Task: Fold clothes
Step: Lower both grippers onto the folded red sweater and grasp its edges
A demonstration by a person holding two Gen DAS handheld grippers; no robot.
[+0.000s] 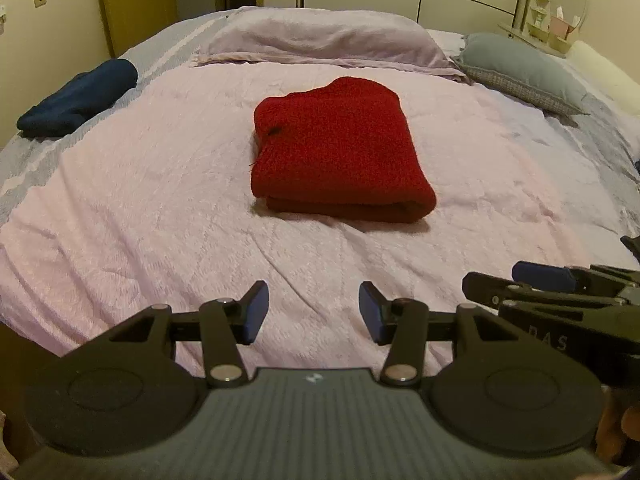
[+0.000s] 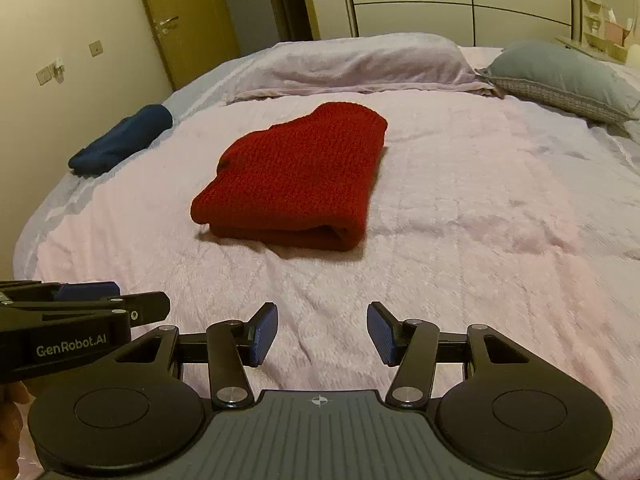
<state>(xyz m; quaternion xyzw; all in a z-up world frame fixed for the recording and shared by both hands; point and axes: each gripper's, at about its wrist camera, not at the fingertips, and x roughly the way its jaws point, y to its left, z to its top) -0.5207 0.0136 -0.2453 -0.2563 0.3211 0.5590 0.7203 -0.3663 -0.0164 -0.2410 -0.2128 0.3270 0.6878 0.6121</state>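
A folded red sweater (image 1: 340, 148) lies in the middle of the bed (image 1: 140, 220), on the pink blanket, with its thick fold facing near. A folded blue garment (image 1: 80, 98) rests at the bed's far left edge, well apart from it. Two pillows, one lilac (image 1: 320, 36) and one grey (image 1: 520, 68), lie at the far end. The left tool (image 1: 313, 312) and right tool (image 2: 322, 334) hover side by side over the near blanket, both with fingers apart and gripping nothing.
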